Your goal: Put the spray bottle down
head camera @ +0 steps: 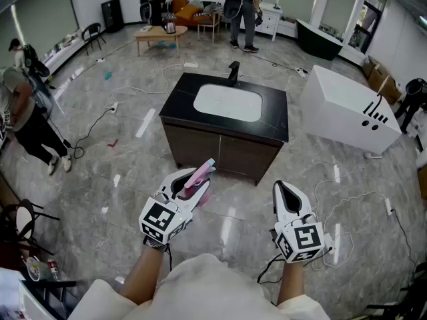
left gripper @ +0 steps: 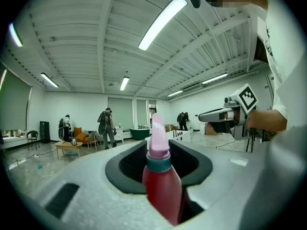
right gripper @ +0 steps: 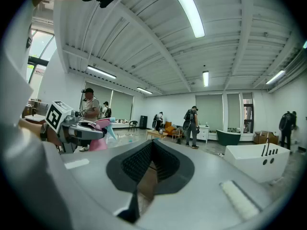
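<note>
My left gripper (head camera: 189, 181) is shut on the spray bottle (head camera: 200, 176), held in the air in front of the sink cabinet. In the left gripper view the bottle (left gripper: 161, 186) shows a red body, a teal collar and a pale pink nozzle that sticks out past the jaws (left gripper: 158, 150). My right gripper (head camera: 283, 187) hovers beside it to the right, level, its tips together and nothing between them (right gripper: 151, 146). From the right gripper view the pink bottle (right gripper: 100, 134) shows at the left in the other gripper.
A dark cabinet with a black countertop (head camera: 180, 97), a white basin (head camera: 227, 103) and a black faucet (head camera: 233, 73) stands ahead. A white bathtub (head camera: 347, 109) lies to the right. Cables (head camera: 100, 122) cross the marble floor. People (head camera: 241, 9) stand at the back and left.
</note>
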Motion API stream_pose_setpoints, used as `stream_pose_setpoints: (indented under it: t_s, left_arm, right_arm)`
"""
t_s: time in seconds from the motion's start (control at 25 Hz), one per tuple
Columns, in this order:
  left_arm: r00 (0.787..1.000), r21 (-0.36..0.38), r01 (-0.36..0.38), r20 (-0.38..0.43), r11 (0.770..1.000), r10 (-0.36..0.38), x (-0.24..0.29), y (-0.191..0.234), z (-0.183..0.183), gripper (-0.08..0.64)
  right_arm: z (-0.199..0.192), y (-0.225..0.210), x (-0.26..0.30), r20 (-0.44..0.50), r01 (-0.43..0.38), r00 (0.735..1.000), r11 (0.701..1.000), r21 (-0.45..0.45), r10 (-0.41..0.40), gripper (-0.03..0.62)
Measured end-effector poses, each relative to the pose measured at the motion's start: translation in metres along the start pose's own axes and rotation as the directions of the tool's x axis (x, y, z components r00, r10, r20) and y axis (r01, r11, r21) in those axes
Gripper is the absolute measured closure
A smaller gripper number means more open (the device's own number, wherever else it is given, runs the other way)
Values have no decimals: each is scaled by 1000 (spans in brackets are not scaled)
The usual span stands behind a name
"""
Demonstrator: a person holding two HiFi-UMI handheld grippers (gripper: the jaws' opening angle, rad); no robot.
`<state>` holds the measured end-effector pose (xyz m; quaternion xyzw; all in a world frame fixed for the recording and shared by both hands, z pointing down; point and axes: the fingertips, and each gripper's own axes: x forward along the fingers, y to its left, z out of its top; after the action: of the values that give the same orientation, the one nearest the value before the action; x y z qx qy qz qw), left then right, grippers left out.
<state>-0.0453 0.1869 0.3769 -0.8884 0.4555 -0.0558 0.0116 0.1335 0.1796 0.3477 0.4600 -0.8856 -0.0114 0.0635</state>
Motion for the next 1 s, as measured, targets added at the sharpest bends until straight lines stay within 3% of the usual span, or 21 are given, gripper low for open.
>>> stream_pose_setpoints:
  t_s: [0.6, 1.0]
  left_arm:
    - [998, 22, -60, -21, 998, 61, 25, -22, 3, 411]
    - [997, -4, -76, -36, 997, 75, 41, -34, -7, 411]
  right_arm:
    - [-11, -20, -12, -3, -83, 997, 995, 51, 83, 584]
    - [-17, -39, -5, 10, -115, 993, 991, 62, 114, 584]
